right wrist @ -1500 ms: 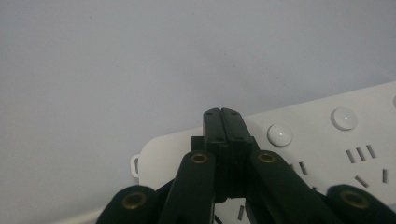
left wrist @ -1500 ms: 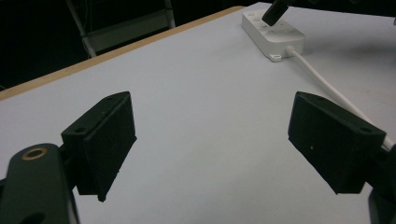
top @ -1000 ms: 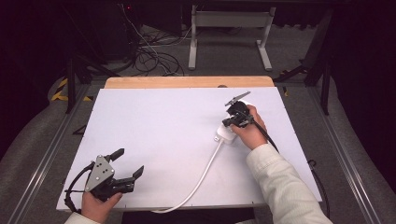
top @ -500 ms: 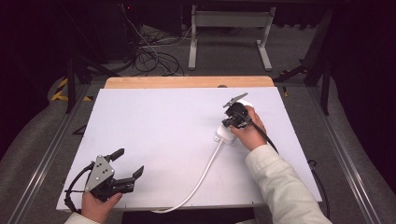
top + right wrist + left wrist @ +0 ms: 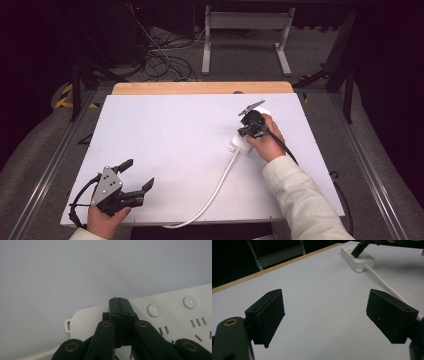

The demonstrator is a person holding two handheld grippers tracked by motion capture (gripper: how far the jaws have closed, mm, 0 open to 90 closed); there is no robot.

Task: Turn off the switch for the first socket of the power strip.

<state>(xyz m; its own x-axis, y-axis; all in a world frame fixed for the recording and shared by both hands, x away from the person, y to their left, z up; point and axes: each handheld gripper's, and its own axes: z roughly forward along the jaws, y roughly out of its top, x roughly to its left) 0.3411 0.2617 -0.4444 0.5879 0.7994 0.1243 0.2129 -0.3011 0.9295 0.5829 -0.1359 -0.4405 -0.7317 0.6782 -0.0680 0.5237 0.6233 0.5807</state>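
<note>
A white power strip [image 5: 242, 144] lies right of the table's middle, and its white cable [image 5: 215, 192] runs toward the near edge. My right gripper [image 5: 243, 133] points down at the cable end of the strip. In the right gripper view its jaws are shut [image 5: 118, 301] with nothing between them, and their tips are over the strip's top [image 5: 175, 315], left of two round buttons [image 5: 153, 310]. Whether they touch it I cannot tell. My left gripper [image 5: 138, 174] is held low over the near left corner, open and empty [image 5: 329, 315]. From there the strip [image 5: 358, 258] shows far off.
A white sheet [image 5: 175, 135] covers the table, with a wooden edge [image 5: 200, 88] at the far side. Beyond it are a tangle of cables [image 5: 165, 60] on the floor and a metal stand [image 5: 245, 40]. A black cable [image 5: 285, 150] trails from my right gripper.
</note>
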